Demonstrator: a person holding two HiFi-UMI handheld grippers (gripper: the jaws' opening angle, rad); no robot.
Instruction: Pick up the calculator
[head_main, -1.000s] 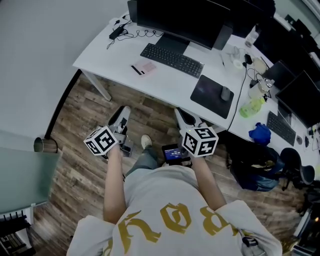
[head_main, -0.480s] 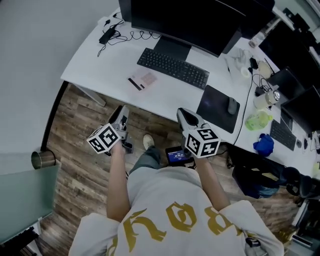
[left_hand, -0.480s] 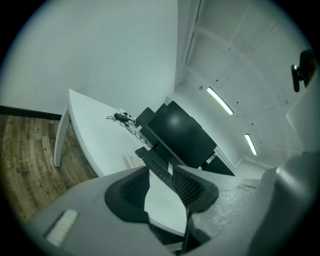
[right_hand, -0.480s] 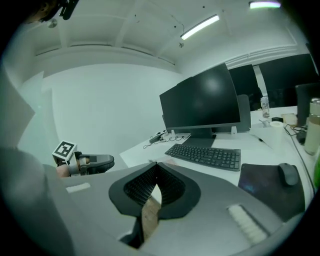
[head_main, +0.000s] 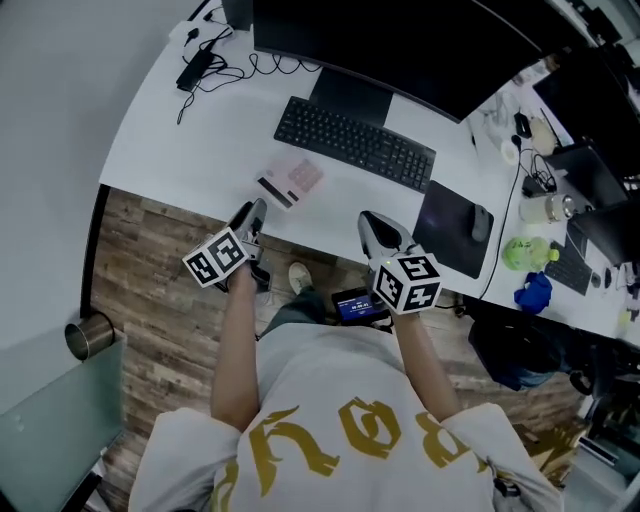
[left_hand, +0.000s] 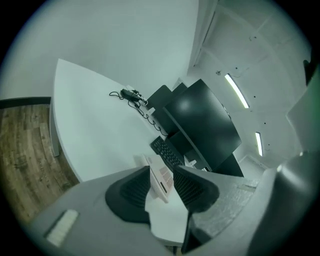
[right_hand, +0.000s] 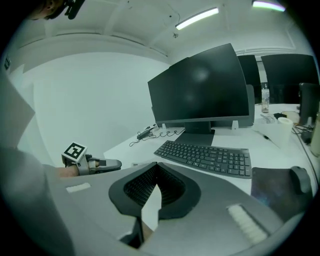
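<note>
The calculator, a flat pale pink slab with a dark strip at one end, lies on the white desk just left of the head view's centre. It is just below the left end of the black keyboard and close to the desk's near edge. Nothing holds it.

The left gripper points up and to the right from the wooden floor side, its tips over the desk edge, just below and left of the calculator and near it. In the left gripper view the left gripper has its jaws apart with a clear gap. The calculator shows through that gap, lying on the desk beyond the dark ribbed pads. Further up that view are the keyboard and the dark monitor.

The right gripper sits right of centre in the head view, over the desk edge below the keyboard's right half and beside the dark mouse pad. It is well apart from the calculator. In its own view the right gripper has its jaw tips meeting, with nothing caught between them; the keyboard and monitor stand ahead, and the left gripper shows at the left
</note>
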